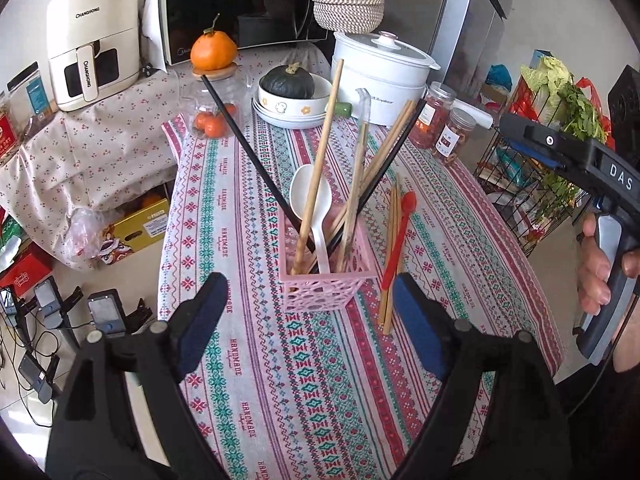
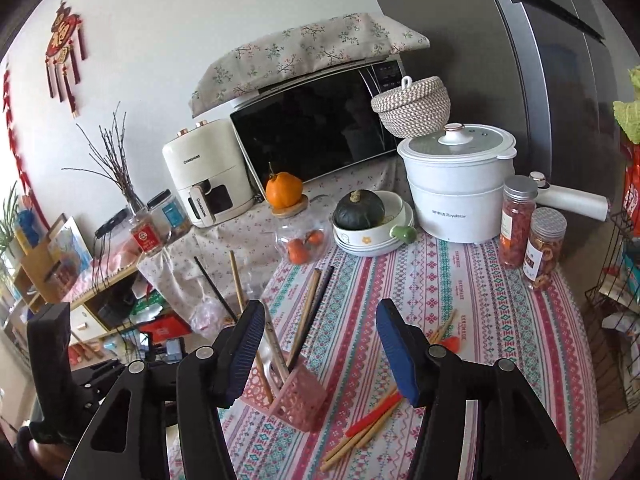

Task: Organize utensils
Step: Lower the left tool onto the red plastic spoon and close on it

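A pink lattice basket [image 1: 332,286] stands on the patterned tablecloth [image 1: 304,380], holding wooden chopsticks, black chopsticks and a white spoon [image 1: 310,196]. Just right of it, a red spoon [image 1: 400,236] lies flat on several wooden chopsticks [image 1: 389,280]. My left gripper [image 1: 310,284] hangs open just in front of the basket with nothing between its pads. In the right wrist view the right gripper [image 2: 320,312] is open above the basket [image 2: 296,400], its left finger near the standing utensils. The red spoon [image 2: 374,412] and loose chopsticks [image 2: 352,438] lie below its right finger.
At the table's back stand a white electric pot [image 2: 456,192], a bowl holding a dark squash [image 2: 360,210], a glass jar of tangerines [image 2: 304,240] and two snack jars [image 2: 532,236]. A wire rack [image 1: 520,184] stands off the right edge. Boxes and chargers lie on the floor left.
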### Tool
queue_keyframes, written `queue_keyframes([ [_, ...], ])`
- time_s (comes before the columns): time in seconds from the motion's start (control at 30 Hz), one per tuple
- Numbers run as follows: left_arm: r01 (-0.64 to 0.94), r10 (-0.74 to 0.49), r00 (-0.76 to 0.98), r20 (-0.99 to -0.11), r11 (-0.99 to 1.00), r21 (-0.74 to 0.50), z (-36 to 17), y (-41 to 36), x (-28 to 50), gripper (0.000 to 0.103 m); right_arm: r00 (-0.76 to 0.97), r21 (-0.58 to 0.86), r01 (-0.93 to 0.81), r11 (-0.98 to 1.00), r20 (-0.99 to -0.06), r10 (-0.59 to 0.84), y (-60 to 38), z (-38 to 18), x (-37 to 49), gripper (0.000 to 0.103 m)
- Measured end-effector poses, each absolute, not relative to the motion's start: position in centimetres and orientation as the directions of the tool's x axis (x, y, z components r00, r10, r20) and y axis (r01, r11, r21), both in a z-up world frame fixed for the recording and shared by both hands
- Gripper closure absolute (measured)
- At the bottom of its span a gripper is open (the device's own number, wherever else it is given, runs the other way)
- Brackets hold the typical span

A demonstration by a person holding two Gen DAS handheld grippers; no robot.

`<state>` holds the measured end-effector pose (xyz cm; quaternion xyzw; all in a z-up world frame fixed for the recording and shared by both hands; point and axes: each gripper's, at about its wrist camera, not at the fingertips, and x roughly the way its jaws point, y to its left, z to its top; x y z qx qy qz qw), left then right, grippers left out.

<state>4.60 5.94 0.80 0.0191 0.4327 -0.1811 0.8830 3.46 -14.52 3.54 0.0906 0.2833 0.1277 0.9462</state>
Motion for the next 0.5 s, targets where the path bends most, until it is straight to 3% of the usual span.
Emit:
queue_keyframes([
  [0.17,0.36,-0.313,0.525,-0.791,0.924,-0.126,0.5,4.2,3.9,0.018,0.772,0.217,-0.106,0.97,-0.598,0.218,-17.8,2.6,2.4,0.023],
  [0.5,0.461,-0.323,0.456,-0.829,0.883,-0.09,-0.8,-2.9,2.4,0.017,0.652,0.184,0.078,0.98,-0.753,0.09,-25.5,-0.5,1.7,0.019],
])
